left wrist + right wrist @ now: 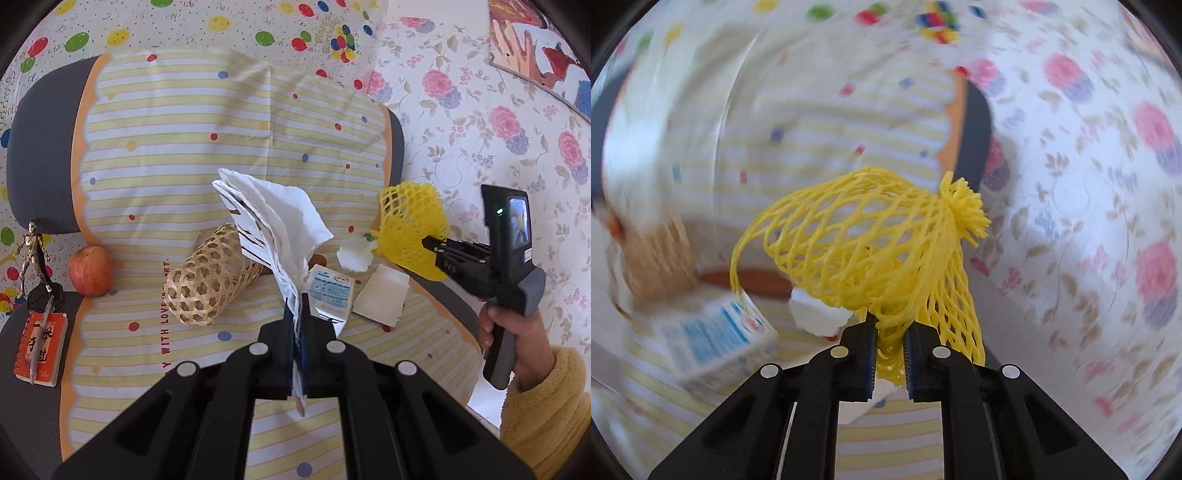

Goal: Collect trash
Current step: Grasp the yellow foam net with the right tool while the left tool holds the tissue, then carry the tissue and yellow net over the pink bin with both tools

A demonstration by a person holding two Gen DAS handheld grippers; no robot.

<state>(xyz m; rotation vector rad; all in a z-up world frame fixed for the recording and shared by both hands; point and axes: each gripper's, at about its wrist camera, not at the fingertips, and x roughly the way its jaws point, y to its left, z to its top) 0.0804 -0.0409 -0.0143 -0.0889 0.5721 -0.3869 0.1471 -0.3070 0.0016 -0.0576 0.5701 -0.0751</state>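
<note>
A crumpled white paper napkin with dark print [273,229] stands up above the striped, dotted tablecloth [184,147], pinched flat in the left gripper [300,314]. To its right, the right gripper [890,332] is clamped on a yellow foam fruit net [871,240], lifted off the cloth. Below lie a blue-and-white carton [328,291], a tipped woven bamboo basket [207,277] and a red apple [90,271].
</note>
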